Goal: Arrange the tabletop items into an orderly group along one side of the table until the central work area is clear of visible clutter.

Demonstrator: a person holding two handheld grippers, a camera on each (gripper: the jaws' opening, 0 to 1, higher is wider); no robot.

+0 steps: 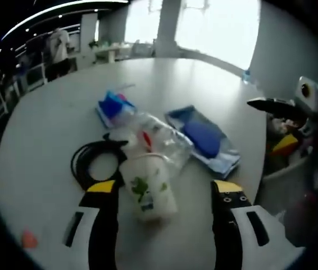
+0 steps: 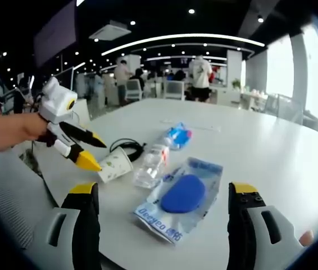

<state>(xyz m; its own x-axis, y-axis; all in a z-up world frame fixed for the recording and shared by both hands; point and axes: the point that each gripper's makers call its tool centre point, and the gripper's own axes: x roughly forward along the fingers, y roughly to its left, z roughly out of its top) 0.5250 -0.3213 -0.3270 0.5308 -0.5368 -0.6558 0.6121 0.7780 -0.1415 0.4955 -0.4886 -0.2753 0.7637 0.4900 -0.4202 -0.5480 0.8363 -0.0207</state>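
Note:
A white paper cup with a green print lies on its side on the round white table. It sits between the wide-apart jaws of my left gripper, which is open and not touching it. Behind the cup lie a clear plastic bottle, a coiled black cable, a small blue packet and a clear pouch with a blue pad. My right gripper is open over the pouch. In the right gripper view the left gripper hovers by the cup, beside the bottle.
A small orange scrap lies near the table edge. My right gripper reaches in past the table's right edge. A person's hand holds the left gripper. Chairs, desks and people stand far behind. Bare table stretches to the right.

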